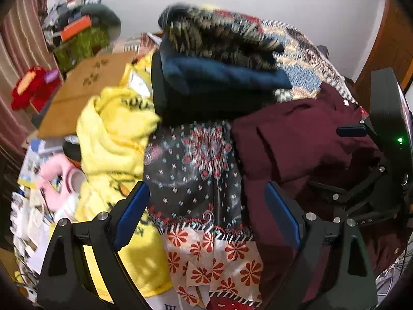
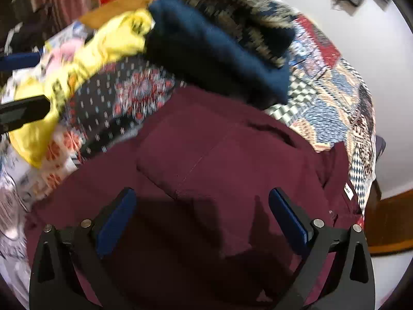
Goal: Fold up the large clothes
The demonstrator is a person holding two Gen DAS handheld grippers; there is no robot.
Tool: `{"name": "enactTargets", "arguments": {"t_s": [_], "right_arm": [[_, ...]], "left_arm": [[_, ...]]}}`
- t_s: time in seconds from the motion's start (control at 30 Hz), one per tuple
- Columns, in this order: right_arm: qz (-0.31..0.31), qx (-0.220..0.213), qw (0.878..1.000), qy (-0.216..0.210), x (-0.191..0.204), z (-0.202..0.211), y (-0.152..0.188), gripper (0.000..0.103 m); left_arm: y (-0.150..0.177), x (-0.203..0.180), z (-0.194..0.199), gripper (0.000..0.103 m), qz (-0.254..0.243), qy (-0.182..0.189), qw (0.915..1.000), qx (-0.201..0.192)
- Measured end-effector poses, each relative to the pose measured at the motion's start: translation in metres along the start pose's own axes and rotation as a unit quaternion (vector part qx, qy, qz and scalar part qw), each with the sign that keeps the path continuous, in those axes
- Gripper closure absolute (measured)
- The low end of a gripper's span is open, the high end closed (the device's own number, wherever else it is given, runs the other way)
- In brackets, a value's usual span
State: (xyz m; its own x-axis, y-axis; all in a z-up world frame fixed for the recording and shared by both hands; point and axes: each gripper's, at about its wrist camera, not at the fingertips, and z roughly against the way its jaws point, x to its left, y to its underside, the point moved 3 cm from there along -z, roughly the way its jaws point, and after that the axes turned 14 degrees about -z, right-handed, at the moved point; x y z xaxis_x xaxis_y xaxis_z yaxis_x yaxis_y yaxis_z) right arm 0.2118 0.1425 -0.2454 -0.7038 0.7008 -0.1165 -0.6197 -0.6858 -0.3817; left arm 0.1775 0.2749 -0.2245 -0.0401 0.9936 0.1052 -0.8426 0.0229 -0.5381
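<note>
Left gripper (image 1: 207,215): jaws wide apart, empty, above black patterned cloth (image 1: 196,170). Right gripper (image 2: 202,215): jaws wide apart, empty, above maroon garment (image 2: 219,155). Maroon garment spread on bed, beside yellow garment (image 1: 116,134), below navy folded stack (image 1: 219,82).

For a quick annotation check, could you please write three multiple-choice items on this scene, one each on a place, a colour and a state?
1. What lies directly left of the maroon garment?
A. a dark floral-print cloth
B. a white towel
C. a green jacket

2. What colour is the hooded garment at the left of the pile?
A. orange
B. yellow
C. grey

3. How do the jaws of the right gripper stand?
A. shut on the maroon garment
B. shut on nothing
C. open, holding nothing

Answers:
1 A: the floral-print cloth borders it.
2 B: it is bright yellow with black print.
3 C: both blue pads stand wide apart above the fabric.
</note>
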Motion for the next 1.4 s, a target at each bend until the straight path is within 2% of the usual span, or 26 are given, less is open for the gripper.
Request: {"name": "enactTargets", "arguments": {"t_s": [0.03,0.07,0.13,0.17,0.2,0.23,0.3,0.33,0.43,0.5,0.67,0.73,0.8,0.9,1.0,1.17,1.27,1.37,1.4], "right_arm": [[0.004,0.007,1.000,0.000,0.000,-0.003,0.002,0.017],[0.008,0.019,1.000,0.000,-0.002,-0.008,0.004,0.023],[0.006,0.029,1.000,-0.001,-0.007,-0.013,0.007,0.044],[-0.001,0.027,1.000,-0.001,-0.012,-0.014,0.009,0.048],[-0.007,0.023,1.000,-0.014,-0.016,-0.012,0.010,0.059],[-0.012,0.016,1.000,-0.022,-0.018,-0.008,0.009,0.064],[-0.024,-0.002,0.999,-0.027,-0.026,0.000,0.010,0.087],[-0.033,-0.010,0.999,-0.030,-0.031,0.006,0.009,0.090],[-0.064,-0.035,0.996,-0.049,-0.048,0.023,0.008,0.094],[-0.087,-0.057,0.993,-0.053,-0.062,0.039,0.012,0.094],[-0.141,-0.108,0.983,-0.044,-0.099,0.075,0.021,0.094],[-0.181,-0.126,0.974,-0.054,-0.123,0.090,0.025,0.094],[-0.211,-0.150,0.965,-0.043,-0.146,0.106,0.032,0.094],[-0.248,-0.176,0.952,-0.038,-0.173,0.122,0.044,0.094],[-0.298,-0.199,0.933,-0.034,-0.206,0.134,0.066,0.094],[-0.361,-0.195,0.911,-0.038,-0.247,0.128,0.111,0.094],[-0.392,-0.157,0.906,-0.029,-0.264,0.113,0.139,0.094],[-0.426,-0.126,0.896,-0.018,-0.276,0.100,0.161,0.094],[-0.438,-0.117,0.891,-0.028,-0.279,0.096,0.166,0.087]], "left_arm": [[0.002,-0.001,-0.004,0.012,0.001,0.002,1.0000,0.005],[0.005,-0.002,-0.010,0.012,0.001,0.007,0.9999,0.011],[0.011,-0.007,-0.021,0.012,-0.003,0.019,0.9996,0.023],[0.014,-0.011,-0.028,0.012,-0.005,0.025,0.9992,0.031],[0.017,-0.016,-0.036,0.012,-0.008,0.032,0.9986,0.040],[0.020,-0.019,-0.041,0.012,-0.011,0.036,0.9982,0.047],[0.026,-0.029,-0.054,0.012,-0.023,0.043,0.9967,0.065],[0.030,-0.034,-0.060,0.012,-0.029,0.044,0.9960,0.072],[0.037,-0.040,-0.072,0.012,-0.030,0.034,0.9955,0.084],[0.042,-0.041,-0.080,0.012,-0.016,0.041,0.9948,0.092],[0.038,-0.037,-0.077,0.012,-0.003,0.030,0.9944,0.101],[0.029,-0.037,-0.067,0.012,-0.009,0.014,0.9954,0.095],[0.017,-0.038,-0.057,0.012,-0.010,0.007,0.9965,0.082],[-0.004,-0.046,-0.040,0.012,-0.015,0.007,0.9981,0.059],[-0.024,-0.061,-0.031,0.012,-0.026,0.010,0.9986,0.045],[-0.045,-0.105,-0.031,0.012,-0.057,0.020,0.9973,0.042],[-0.049,-0.133,-0.034,0.012,-0.083,0.026,0.9951,0.046],[-0.050,-0.154,-0.043,0.012,-0.114,0.022,0.9916,0.056],[-0.051,-0.161,-0.044,0.012,-0.122,0.018,0.9907,0.058]]}}
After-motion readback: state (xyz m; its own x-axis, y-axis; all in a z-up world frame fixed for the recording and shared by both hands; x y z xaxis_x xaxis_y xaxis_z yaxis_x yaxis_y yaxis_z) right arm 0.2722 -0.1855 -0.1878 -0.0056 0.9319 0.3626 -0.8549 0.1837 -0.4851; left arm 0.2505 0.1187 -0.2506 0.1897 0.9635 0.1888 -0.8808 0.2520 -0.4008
